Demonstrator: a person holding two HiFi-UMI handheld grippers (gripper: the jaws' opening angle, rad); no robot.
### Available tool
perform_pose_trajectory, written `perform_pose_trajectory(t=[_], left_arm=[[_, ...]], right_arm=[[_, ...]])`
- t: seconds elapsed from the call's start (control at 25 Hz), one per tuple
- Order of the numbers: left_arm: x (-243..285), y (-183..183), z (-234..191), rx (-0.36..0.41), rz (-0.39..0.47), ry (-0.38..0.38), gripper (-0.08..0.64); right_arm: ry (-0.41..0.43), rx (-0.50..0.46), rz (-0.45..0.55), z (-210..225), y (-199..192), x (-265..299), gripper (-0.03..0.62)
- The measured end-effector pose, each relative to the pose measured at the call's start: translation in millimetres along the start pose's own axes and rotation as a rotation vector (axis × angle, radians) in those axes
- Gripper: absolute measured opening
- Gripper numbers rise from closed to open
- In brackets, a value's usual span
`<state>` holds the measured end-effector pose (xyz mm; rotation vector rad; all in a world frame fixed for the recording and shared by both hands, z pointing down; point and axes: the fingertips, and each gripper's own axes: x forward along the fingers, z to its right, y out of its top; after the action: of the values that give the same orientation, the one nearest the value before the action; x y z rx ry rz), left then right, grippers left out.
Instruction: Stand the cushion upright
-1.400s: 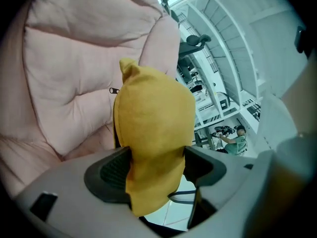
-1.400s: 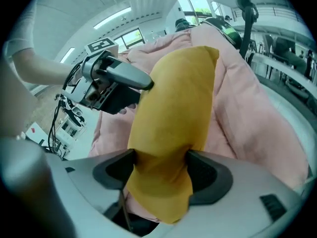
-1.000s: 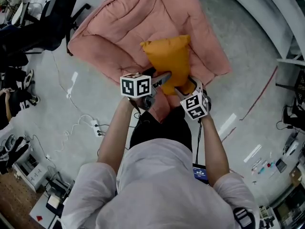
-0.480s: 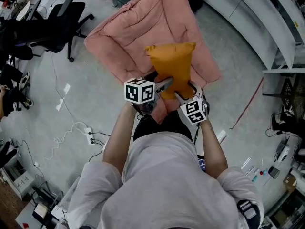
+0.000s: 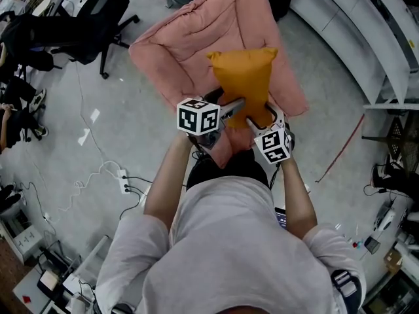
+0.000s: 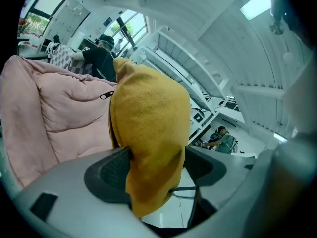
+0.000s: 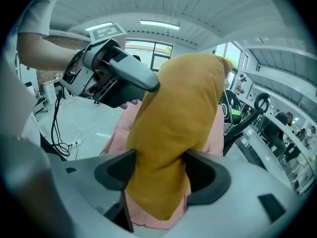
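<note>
Both grippers are clamped on the mustard-yellow cushion (image 5: 243, 77), near its lower end.

- Left gripper (image 5: 236, 104): fingers (image 6: 106, 175) are clenched on the cushion's left side. The left gripper view shows fabric squeezed between both pads, with a fold hanging below them.
- Right gripper (image 5: 262, 118): fingers (image 7: 116, 170) are clenched on the right side of the same end. The right gripper view shows the cushion filling the gap, pads pressing in on both sides.
- The grippers sit just beside each other. In the right gripper view the left one touches the cushion higher up its side.

Cushion position:
- It's held over the seat of the pink quilted lounge chair (image 5: 190, 38), between the chair's arms.
- Both gripper views show it rising from the fingers roughly upright, its top corner peaked and the body slightly slumped.
- In the head view it runs away from the person toward the chair back.
- I can't tell whether its bottom edge touches the seat, as the grippers and marker cubes cover that spot.

Surroundings:
- The lounge chair sits on a grey floor (image 5: 327, 77).
- A black office chair (image 5: 98, 18) stands well apart at upper left.
- A white power strip with cable (image 5: 124, 174) lies on the floor to the person's left.
</note>
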<state>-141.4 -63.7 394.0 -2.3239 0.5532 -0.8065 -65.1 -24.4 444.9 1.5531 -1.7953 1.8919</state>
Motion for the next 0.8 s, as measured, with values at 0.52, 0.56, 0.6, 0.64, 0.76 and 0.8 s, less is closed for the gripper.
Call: perform_pose_trajectory(t=[0.52,0.56,0.6,0.64,0.76,0.8], left_arm=[[68,41,-66,-0.08,-0.006,0.144,0.36],[74,42,-71,-0.098,0.0,0.146,0.36],[82,43,-76,-0.113,0.009,0.146,0.36],[91,43,-81,-0.117,0.015,0.15,0.36],[109,34,-97,-0.061,-0.011,0.187,0.36],[112,30,-100,-0.045,-0.027,0.2,0.36]], right_arm=[[0.144,-0.083,0.043,74,6,79,0.327],[0.154,-0.082,0.046,78,2,85,0.325],[0.16,-0.083,0.052,84,-2,92,0.325],[0.164,-0.088,0.058,89,-7,101,0.325],[0.179,-0.09,0.069,94,-20,123,0.324],[0.186,-0.084,0.069,92,-24,128,0.324]])
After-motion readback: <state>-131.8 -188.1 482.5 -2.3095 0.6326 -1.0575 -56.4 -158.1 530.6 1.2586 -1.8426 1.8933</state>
